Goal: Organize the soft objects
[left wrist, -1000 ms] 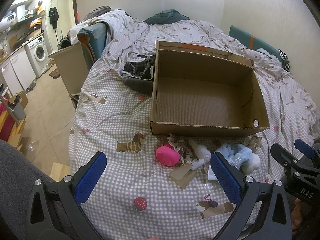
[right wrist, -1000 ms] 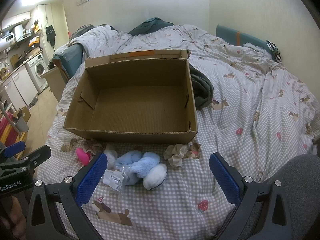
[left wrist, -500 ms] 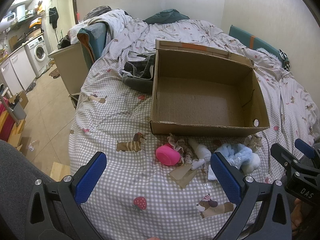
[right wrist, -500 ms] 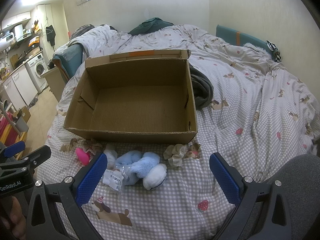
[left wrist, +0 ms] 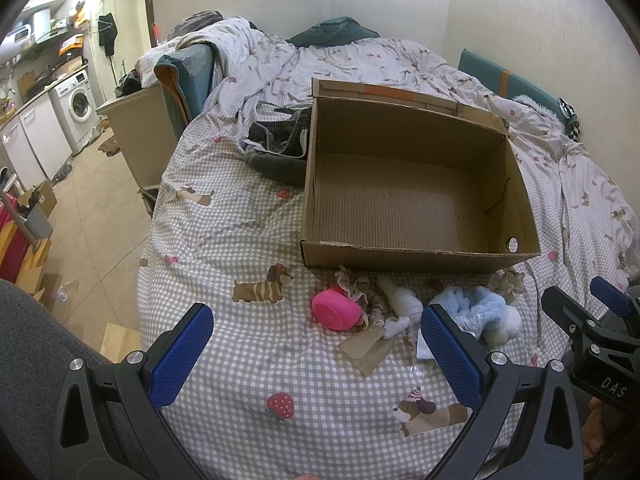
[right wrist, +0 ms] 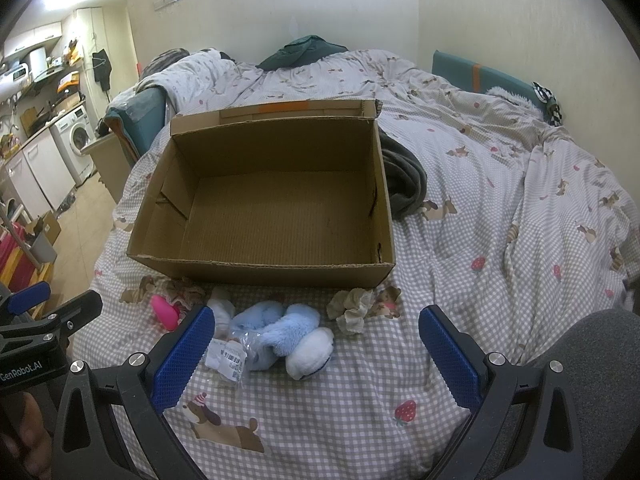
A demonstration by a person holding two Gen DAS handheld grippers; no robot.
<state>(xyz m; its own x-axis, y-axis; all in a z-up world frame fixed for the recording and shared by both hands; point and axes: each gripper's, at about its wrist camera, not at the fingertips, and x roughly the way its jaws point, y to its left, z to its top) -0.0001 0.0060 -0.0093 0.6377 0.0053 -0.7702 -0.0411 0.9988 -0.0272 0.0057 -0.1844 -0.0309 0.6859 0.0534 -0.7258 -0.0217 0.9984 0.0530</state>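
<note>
A cluster of soft items — a fluffy blue plush (right wrist: pixel 280 332), a white plush (right wrist: pixel 310 354), a pink toy (left wrist: pixel 335 312) and a crumpled beige cloth (right wrist: pixel 350 308) — lies at lower centre of both views, on the checked bed cover (right wrist: pixel 500 248) just in front of an open cardboard box (right wrist: pixel 264 208). The left gripper (left wrist: pixel 316 352) and right gripper (right wrist: pixel 316 354) hover at the bottom edge, fingers wide apart, holding nothing — both above the bed cover.

Matt corrugated cardboard box (right wrist: pixel 260 216); fluffy blue plush (right wrist: pixel 280 330); checked cloth bedspread (right wrist: pixel 500 248).
</note>
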